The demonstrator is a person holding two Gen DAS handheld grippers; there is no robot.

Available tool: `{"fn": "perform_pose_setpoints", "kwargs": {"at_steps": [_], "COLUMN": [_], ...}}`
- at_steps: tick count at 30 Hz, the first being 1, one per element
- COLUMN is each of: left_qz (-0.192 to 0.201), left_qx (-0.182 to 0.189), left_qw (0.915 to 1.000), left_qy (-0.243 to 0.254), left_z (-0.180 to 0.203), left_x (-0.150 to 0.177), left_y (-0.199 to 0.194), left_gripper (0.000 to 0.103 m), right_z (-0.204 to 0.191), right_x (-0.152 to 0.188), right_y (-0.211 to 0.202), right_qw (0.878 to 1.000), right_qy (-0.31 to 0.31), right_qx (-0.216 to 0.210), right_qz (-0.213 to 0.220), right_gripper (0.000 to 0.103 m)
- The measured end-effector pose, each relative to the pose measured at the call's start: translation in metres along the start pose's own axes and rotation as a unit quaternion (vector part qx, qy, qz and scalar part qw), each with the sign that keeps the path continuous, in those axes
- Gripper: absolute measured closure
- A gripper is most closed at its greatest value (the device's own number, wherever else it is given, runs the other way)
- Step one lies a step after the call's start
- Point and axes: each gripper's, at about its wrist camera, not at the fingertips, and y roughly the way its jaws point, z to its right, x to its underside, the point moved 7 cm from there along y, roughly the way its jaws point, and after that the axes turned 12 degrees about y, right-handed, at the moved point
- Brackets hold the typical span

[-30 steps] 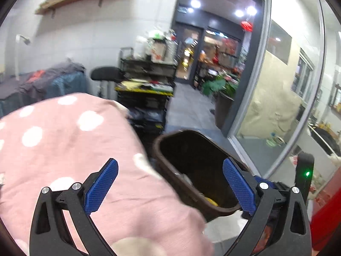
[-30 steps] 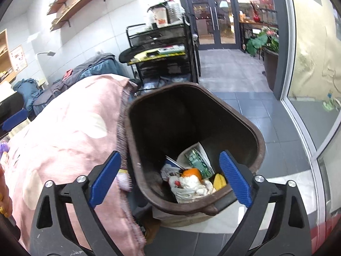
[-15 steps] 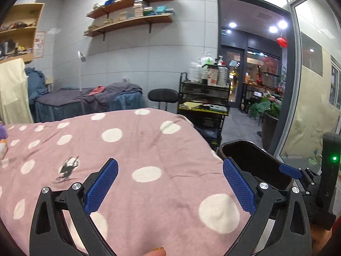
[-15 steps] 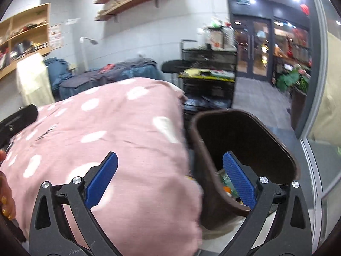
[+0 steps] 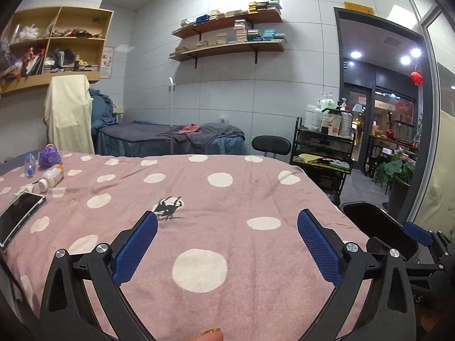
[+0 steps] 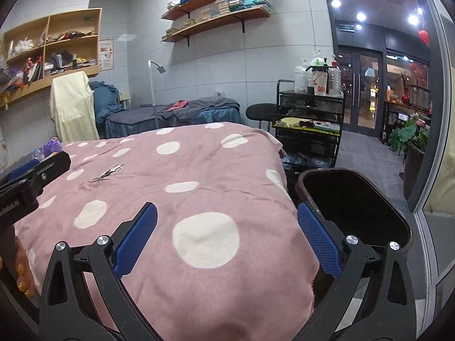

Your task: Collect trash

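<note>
Brown trash bin (image 6: 355, 199) on floor at bed's right edge, beside pink polka-dot blanket (image 6: 199, 184). Right gripper (image 6: 227, 238) above blanket corner, fingers spread wide, empty. Left gripper (image 5: 227, 244) over blanket, fingers likewise released. White bottle (image 5: 52, 176), phone (image 5: 20, 216) lie far left.

Both wrist cameras look low across the blanket (image 5: 227, 199) (bin (image 6: 355, 199) rightward).

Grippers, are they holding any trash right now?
No. The left hand-held gripper and the right hand-held gripper are both open with nothing between their fingers; only the blanket lies beyond them.
</note>
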Motion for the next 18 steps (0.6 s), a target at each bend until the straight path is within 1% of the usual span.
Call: {"fn": "perform_pose_setpoints", "kwargs": {"at_steps": [2, 5, 9, 11, 15, 18], "left_qz": [0.007, 0.012, 0.023, 0.031, 0.043, 0.047], "left_qx": [-0.02, -0.032, -0.035, -0.029, -0.035, -0.034], "left_qw": [0.9998, 0.9994, 0.9991, 0.9991, 0.9984, 0.9983], "left_qy": [0.003, 0.01, 0.004, -0.003, 0.006, 0.0], "left_z": [-0.004, -0.005, -0.005, -0.006, -0.004, -0.005], "left_x": [0.002, 0.007, 0.01, 0.01, 0.006, 0.005], "left_y": [-0.009, -0.019, -0.028, -0.033, -0.04, -0.041], "left_gripper": [0.006, 0.006, 0.006, 0.006, 0.006, 0.006], "right_z": [-0.006, -0.013, -0.019, -0.021, -0.022, -0.023], "right_x": [0.004, 0.01, 0.013, 0.012, 0.008, 0.007], "right_y": [-0.011, -0.017, -0.027, -0.031, -0.036, -0.04], "right_qw": [1.0, 1.0, 1.0, 1.0, 0.999, 0.999], "right_qy": [-0.004, -0.004, -0.008, -0.01, -0.013, -0.017], "right_qx": [-0.002, -0.014, -0.02, -0.023, -0.027, -0.025], "right_qz": [0.008, 0.003, 0.009, 0.015, 0.024, 0.028], "right_gripper": [0.006, 0.006, 0.006, 0.006, 0.006, 0.006]}}
